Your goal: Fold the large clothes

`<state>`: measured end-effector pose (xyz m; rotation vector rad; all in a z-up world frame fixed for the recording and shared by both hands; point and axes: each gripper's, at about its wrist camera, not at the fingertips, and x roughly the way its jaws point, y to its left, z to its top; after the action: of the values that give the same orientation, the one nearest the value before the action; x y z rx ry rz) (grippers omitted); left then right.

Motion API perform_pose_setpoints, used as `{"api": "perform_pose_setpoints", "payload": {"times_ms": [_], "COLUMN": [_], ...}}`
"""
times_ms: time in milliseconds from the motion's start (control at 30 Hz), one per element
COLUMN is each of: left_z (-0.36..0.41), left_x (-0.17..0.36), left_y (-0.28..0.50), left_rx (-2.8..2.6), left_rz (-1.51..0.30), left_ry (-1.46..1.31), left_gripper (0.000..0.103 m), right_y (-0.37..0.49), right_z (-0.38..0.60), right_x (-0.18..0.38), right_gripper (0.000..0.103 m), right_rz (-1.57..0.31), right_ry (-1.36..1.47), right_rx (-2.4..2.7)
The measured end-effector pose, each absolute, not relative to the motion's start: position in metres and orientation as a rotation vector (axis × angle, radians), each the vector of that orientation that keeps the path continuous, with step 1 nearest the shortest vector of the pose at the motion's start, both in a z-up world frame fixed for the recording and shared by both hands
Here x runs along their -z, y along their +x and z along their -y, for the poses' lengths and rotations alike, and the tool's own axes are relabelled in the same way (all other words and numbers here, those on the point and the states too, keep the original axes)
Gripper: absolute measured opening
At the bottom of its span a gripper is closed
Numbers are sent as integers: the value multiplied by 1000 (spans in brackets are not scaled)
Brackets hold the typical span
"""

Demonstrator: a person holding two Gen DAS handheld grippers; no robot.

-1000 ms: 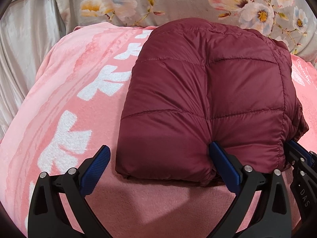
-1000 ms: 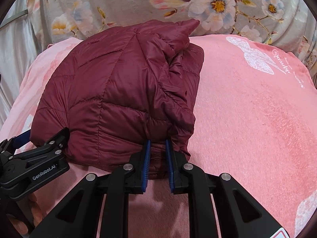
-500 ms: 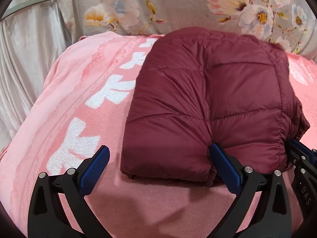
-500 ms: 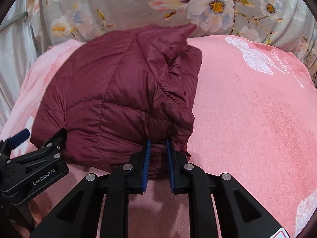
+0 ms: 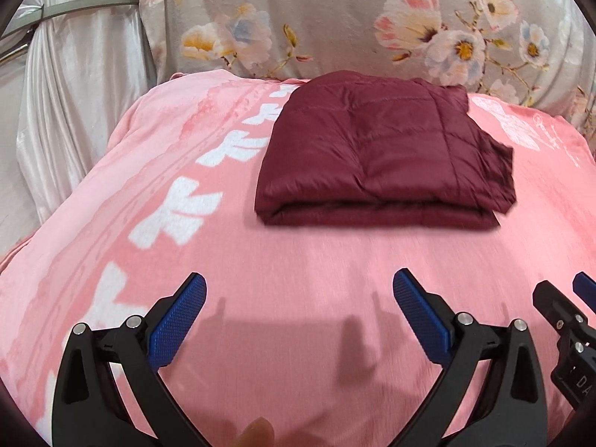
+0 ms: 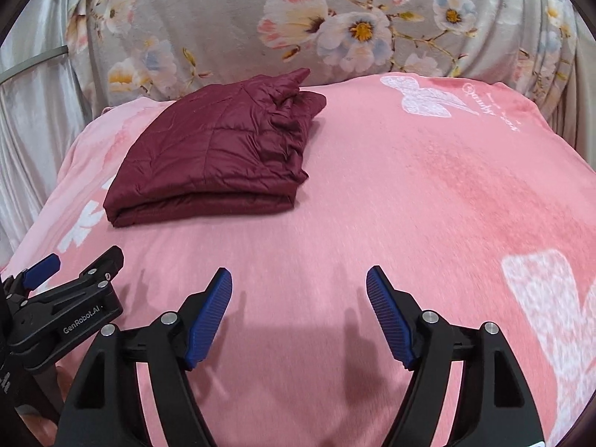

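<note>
A dark red quilted jacket [image 5: 376,156] lies folded into a thick rectangle on the pink blanket [image 5: 298,279]; in the right wrist view the jacket [image 6: 216,156] sits at the far left with a crumpled edge on its right. My left gripper [image 5: 301,290] is open, well short of the jacket, with only blanket between its blue pads. My right gripper [image 6: 300,285] is also back from the jacket, its jaws opening and nothing between them. The left gripper [image 6: 70,283] shows at the left edge of the right wrist view, and the right gripper's tip [image 5: 566,301] at the right edge of the left wrist view.
A grey floral cloth [image 5: 335,26] rises behind the blanket. Pale satin drapes [image 5: 74,111] hang at the left. The pink blanket carries white printed marks [image 5: 178,212] on the left and a white butterfly print [image 6: 424,98] at the far right.
Both grippers have pulled back from the jacket. The right gripper, shut on the jacket's near edge before, has let go and opened. The jacket now lies flat and free.
</note>
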<state>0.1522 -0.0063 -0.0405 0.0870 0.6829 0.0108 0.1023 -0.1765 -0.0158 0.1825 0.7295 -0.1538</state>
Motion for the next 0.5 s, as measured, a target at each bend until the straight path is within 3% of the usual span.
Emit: {"api": "perform_pose_setpoints", "payload": {"times_ms": [267,500], "left_z": [16,15], "left_x": [42,43], "left_y": [117,117], "left_rx": [-8,-7], "left_rz": [-681,-694], "left_ry": [133,124], "left_gripper": [98,98], "right_y": [74,74], "right_z": [152,153], "right_x": [10,13], "right_gripper": [85,85], "right_rz": [-707,-728], "right_ry": [74,91], "right_rx": [159,165]}}
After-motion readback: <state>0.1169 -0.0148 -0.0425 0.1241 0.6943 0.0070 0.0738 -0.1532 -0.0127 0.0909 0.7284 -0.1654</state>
